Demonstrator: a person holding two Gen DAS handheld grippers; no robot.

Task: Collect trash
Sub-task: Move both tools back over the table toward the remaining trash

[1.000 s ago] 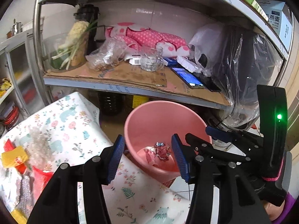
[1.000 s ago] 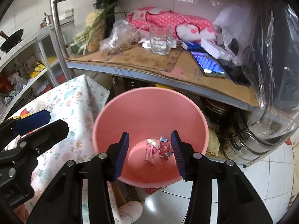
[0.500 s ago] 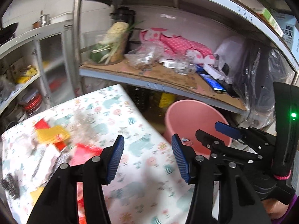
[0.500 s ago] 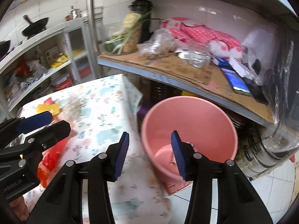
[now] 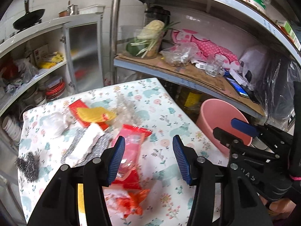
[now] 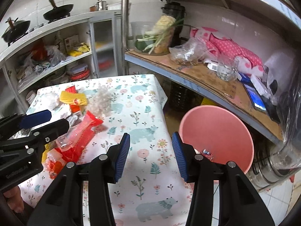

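A pile of trash lies on the floral tablecloth (image 5: pixel 165 124): a red wrapper (image 5: pixel 131 143), a yellow wrapper (image 5: pixel 96 114), crumpled clear plastic (image 5: pixel 126 109), white tissue (image 5: pixel 54 122) and steel wool (image 5: pixel 28 163). My left gripper (image 5: pixel 148 158) hangs open just right of the red wrapper, holding nothing. The pink bucket (image 6: pixel 216 130) stands on the floor off the table's right edge, with small wrappers (image 6: pixel 207 153) at its bottom. Over the table's right side, next to the bucket, my right gripper (image 6: pixel 150 156) is open and empty. From that side the red wrapper (image 6: pixel 82 131) lies to its left.
A metal shelf (image 6: pixel 197 88) lined with cardboard runs behind the bucket, carrying a glass (image 6: pixel 225 71), a phone (image 6: pixel 255 98), vegetables and pink cloth. A steel pot (image 6: pixel 269 171) sits under it. A cluttered white cabinet (image 5: pixel 56 56) stands left of the table.
Both grippers have swung left from above the pink bucket to over the table. The trash pile has come into view and the bucket has slid to the right. Jaw gaps look unchanged.
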